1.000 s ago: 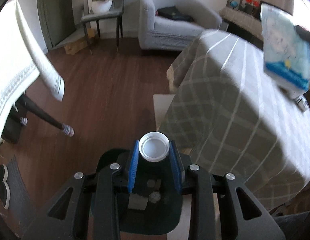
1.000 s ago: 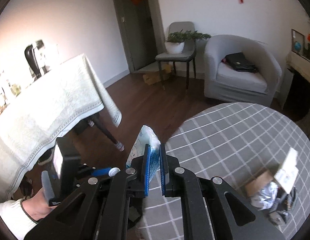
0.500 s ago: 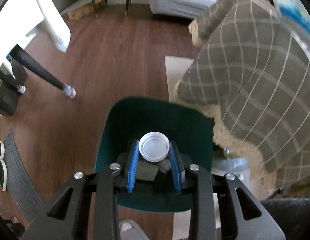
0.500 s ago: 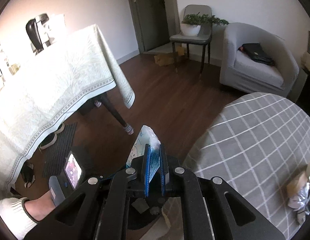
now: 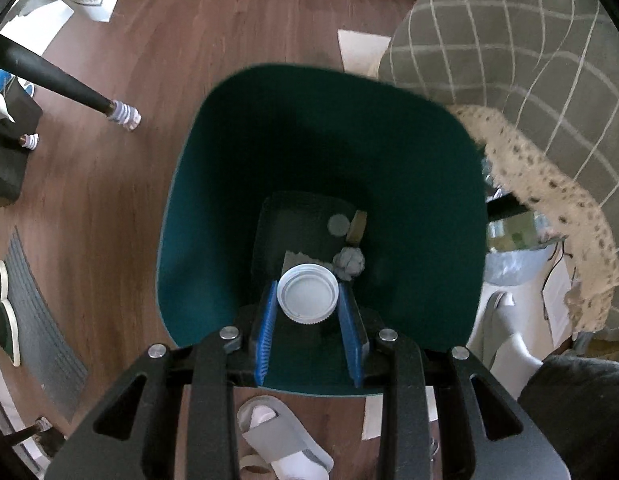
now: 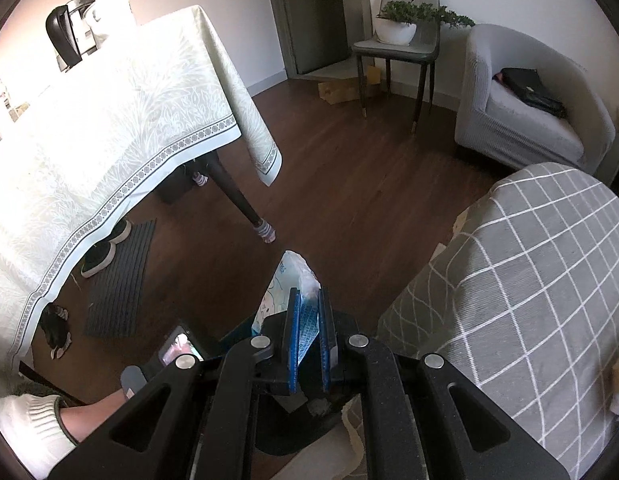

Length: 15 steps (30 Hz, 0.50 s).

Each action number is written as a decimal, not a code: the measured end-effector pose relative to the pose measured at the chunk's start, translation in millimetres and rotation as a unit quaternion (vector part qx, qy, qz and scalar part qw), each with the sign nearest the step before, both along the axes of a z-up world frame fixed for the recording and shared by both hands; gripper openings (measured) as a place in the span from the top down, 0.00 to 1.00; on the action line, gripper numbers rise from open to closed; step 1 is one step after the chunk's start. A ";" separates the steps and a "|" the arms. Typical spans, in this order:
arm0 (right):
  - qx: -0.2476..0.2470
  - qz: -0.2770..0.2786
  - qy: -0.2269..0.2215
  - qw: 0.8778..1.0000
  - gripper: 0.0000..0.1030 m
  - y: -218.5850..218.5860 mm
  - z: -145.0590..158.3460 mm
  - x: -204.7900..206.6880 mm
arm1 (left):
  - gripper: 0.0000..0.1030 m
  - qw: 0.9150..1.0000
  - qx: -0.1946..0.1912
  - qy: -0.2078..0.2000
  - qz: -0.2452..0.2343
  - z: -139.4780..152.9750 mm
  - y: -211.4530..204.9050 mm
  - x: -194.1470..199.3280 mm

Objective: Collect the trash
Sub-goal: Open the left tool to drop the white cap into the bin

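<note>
In the left wrist view my left gripper (image 5: 308,308) is shut on a white bottle cap (image 5: 308,294) and holds it over the open mouth of a dark green trash bin (image 5: 229,168). Small scraps (image 5: 349,262) lie at the bin's bottom. In the right wrist view my right gripper (image 6: 308,322) is shut on a white and blue tissue pack (image 6: 287,290), held above the floor near the bin, which is mostly hidden under the gripper.
A round table with grey checked cloth (image 6: 529,280) is on the right, also in the left wrist view (image 5: 529,40). A table with white cloth (image 6: 101,120) and a black leg (image 6: 237,196) stands left. Armchair (image 6: 521,100) and plant chair (image 6: 401,40) at the back. A slipper (image 5: 277,440) lies below the bin.
My left gripper moved down and forward with the cap until it hangs over the bin opening. My right gripper with the tissue pack moved left off the checked table and lower.
</note>
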State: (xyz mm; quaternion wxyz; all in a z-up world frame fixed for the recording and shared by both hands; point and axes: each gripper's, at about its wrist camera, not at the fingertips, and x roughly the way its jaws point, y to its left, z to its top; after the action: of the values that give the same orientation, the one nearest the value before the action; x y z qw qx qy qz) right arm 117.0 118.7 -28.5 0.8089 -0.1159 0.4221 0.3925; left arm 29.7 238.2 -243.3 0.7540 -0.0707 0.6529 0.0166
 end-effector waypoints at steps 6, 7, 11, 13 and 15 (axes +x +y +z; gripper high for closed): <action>-0.010 0.004 0.006 1.000 0.92 5.9 -6.9 -1.0 | 0.65 1.000 0.008 0.008 0.002 -6.0 6.7 -4.1; -0.010 0.004 0.006 1.000 0.92 6.2 -7.8 -0.9 | 0.63 1.000 0.009 0.005 0.001 -5.8 7.8 -4.0; -0.016 0.004 0.007 1.000 0.92 9.5 -11.4 -0.2 | 0.59 1.000 0.006 -0.012 0.004 7.6 12.2 -4.7; -0.021 0.003 0.008 1.000 0.92 11.0 -14.8 0.9 | 0.58 1.000 0.006 -0.023 0.005 18.7 12.3 -3.0; -0.025 0.001 0.010 1.000 0.92 13.3 -18.5 2.8 | 0.58 0.999 0.005 -0.041 0.005 31.2 12.5 -3.6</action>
State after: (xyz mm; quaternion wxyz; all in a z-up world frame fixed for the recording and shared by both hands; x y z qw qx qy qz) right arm 119.9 132.0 -47.0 0.8012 -0.1329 0.4398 0.3833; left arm 26.1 250.7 -212.1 0.7801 -0.0707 0.6214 0.0206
